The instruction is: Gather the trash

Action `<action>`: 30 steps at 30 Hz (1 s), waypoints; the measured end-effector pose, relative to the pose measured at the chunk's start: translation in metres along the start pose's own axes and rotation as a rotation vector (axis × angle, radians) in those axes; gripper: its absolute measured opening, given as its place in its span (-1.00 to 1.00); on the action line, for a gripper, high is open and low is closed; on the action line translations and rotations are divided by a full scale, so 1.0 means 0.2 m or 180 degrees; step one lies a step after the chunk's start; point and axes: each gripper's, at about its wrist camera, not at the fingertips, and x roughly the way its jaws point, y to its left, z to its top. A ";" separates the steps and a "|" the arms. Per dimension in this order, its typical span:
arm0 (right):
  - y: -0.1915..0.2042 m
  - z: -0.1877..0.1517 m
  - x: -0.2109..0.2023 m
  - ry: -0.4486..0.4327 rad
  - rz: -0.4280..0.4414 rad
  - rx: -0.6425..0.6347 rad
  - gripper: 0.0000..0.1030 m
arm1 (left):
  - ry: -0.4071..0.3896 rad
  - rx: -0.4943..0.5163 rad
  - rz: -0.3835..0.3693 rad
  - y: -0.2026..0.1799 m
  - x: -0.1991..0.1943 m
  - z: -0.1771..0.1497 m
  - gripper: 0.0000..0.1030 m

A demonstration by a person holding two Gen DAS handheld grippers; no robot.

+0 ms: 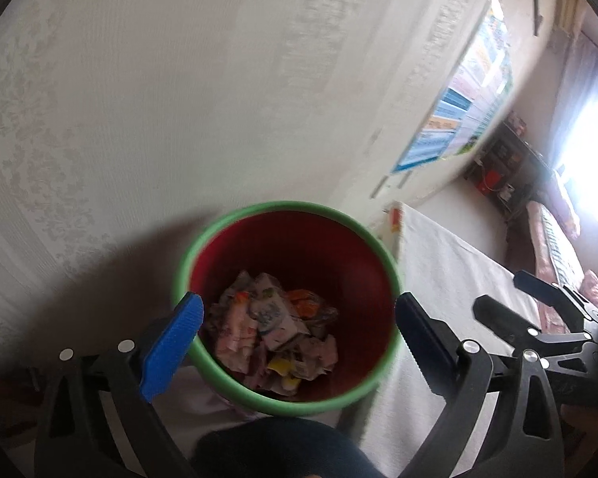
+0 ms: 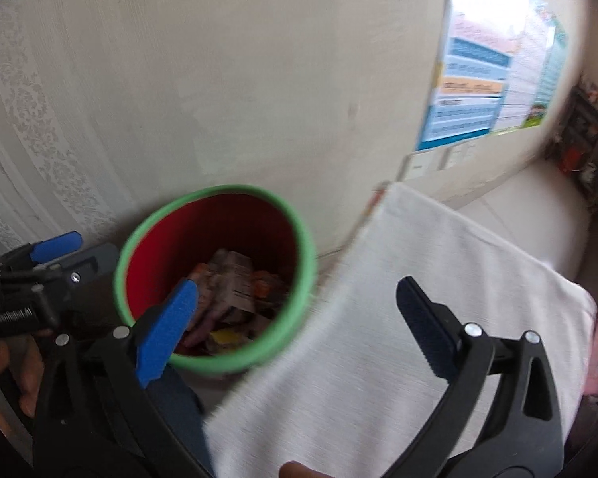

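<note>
Blue pads cover the 2 fingers of the left gripper [image 1: 299, 318], and its jaws stand wide apart with nothing between them. Seen from the left wrist, the gripper hangs above the open bin [image 1: 203, 247], which is red inside and has a green rim. Crumpled wrappers and paper trash [image 1: 273, 332] lie in a heap on the bottom of the bin.

In the right wrist view, the right gripper [image 2: 299, 310] is also wide open and holds nothing. Its left finger is over the near rim of the bin [image 2: 139, 235], and its right finger is over a white cloth [image 2: 438, 259] that covers a surface just beside the bin. The left gripper [image 2: 56, 245] shows at the left edge, close to the bin.

Behind the bin stands a pale patterned wall [image 1: 179, 99], and a colourful poster [image 2: 478, 91] hangs on it further to the right. Both pictures are a little blurred.
</note>
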 end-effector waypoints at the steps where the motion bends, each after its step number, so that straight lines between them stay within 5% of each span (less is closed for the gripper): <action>1: -0.04 -0.03 -0.03 -0.0031 -0.0045 0.0036 0.91 | -0.0001 0.0054 -0.0027 -0.04 -0.01 -0.01 0.80; 12: -0.61 -0.45 -0.42 -0.0346 -0.0743 0.0720 0.91 | -0.0214 0.0652 -0.0504 -0.68 -0.04 -0.21 0.84; 18: -0.86 -0.71 -0.58 -0.0361 -0.1203 0.1077 0.91 | -0.0190 0.1029 -0.0452 -1.00 0.01 -0.41 0.84; 23: -0.94 -0.89 -0.60 -0.0220 -0.1441 0.1195 0.91 | -0.0178 0.1221 -0.0469 -1.12 0.00 -0.54 0.85; 30: -0.97 -1.05 -0.67 -0.0432 -0.1528 0.1490 0.91 | -0.0136 0.1622 -0.0526 -1.23 0.01 -0.67 0.85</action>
